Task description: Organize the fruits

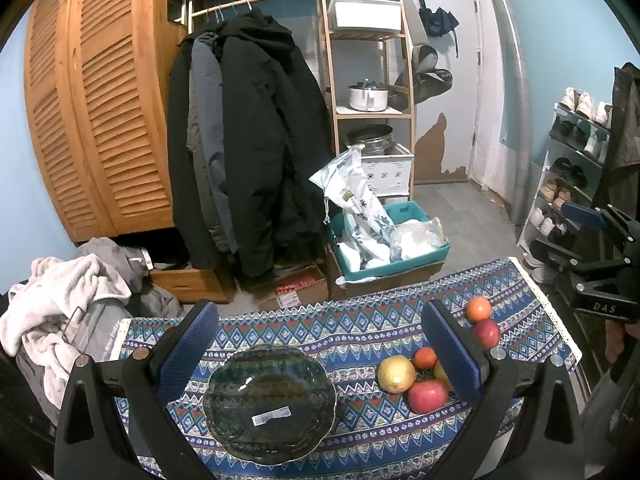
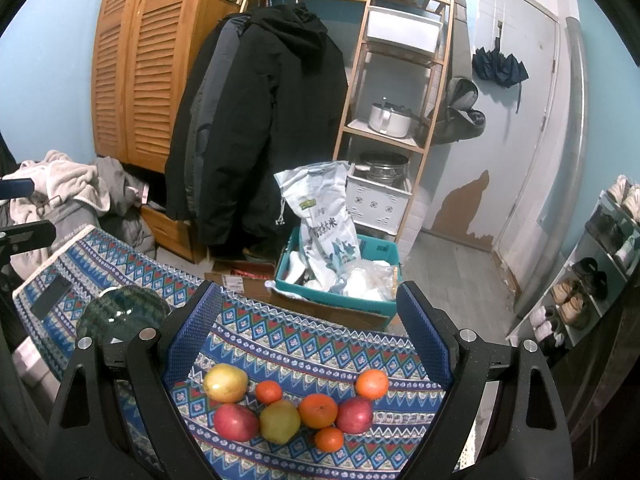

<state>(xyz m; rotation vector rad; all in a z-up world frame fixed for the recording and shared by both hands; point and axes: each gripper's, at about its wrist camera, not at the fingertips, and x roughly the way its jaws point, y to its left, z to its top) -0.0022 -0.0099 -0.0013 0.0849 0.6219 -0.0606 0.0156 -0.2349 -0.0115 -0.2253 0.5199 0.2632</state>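
Note:
A dark glass plate (image 1: pixel 270 402) with a white label lies on the patterned tablecloth (image 1: pixel 360 320), under and between the fingers of my open left gripper (image 1: pixel 318 344). The same plate (image 2: pixel 120 312) shows at the left in the right wrist view. Several fruits lie in a cluster below my open right gripper (image 2: pixel 308 328): a yellow apple (image 2: pixel 225 382), a red apple (image 2: pixel 235 422), a yellow-green fruit (image 2: pixel 280 421), a large orange (image 2: pixel 318 411), another red apple (image 2: pixel 354 415) and small oranges (image 2: pixel 372 384). In the left wrist view the fruits (image 1: pixel 426 394) sit right of the plate, and the right gripper (image 1: pixel 600 264) hangs at the far right edge.
Past the table's far edge stand a teal crate (image 2: pixel 340 280) with a rice bag, cardboard boxes, a coat rack with dark coats (image 1: pixel 248 140) and a wooden shelf. A heap of laundry (image 1: pixel 60 304) lies to the left, a shoe rack (image 1: pixel 572 184) to the right.

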